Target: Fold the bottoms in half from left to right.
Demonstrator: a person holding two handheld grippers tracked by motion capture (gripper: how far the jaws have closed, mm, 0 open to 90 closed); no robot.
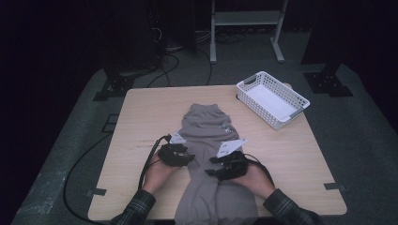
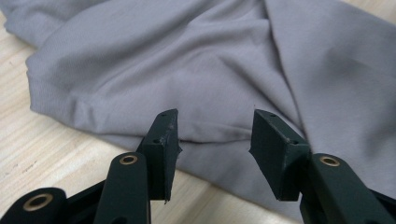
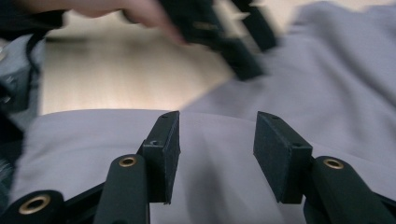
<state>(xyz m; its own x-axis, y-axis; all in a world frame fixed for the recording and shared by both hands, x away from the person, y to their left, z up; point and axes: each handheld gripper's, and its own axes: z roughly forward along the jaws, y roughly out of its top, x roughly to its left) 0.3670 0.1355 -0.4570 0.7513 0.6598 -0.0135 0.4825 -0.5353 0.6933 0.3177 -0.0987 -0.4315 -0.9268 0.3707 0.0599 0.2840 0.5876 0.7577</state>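
Grey cotton sweatpants (image 1: 206, 140) lie flat down the middle of the pale wooden bench (image 1: 141, 117), long axis running from the far middle w/ the elastic waistband to the near edge, where the legs hang over toward the person. White plastic mesh basket (image 1: 272, 98) sits at the far right corner, well apart from the cloth.

Left claw (image 1: 180, 154) sits at the garment's left edge, about mid-length; right claw (image 1: 230, 166) is over the cloth itself, a bit nearer the near edge. Both point inward, toward each other across the fabric.

Left gripper view: left claw (image 2: 215, 135) stands apart, nothing between the pads, a creased fold edge of the sweatpants (image 2: 201, 70) right ahead and just below. Right gripper view: right claw (image 3: 217, 140) likewise apart and empty, smooth grey cloth (image 3: 233, 186) under it; the other hand's claw is blurred farther off.

Judgement: the fold edge lies straight in front of the left claw, so that hand is nearer a pinch point. Both forearms come in low from the near edge, wrists roughly level, hands wrapped round the gripper bodies.
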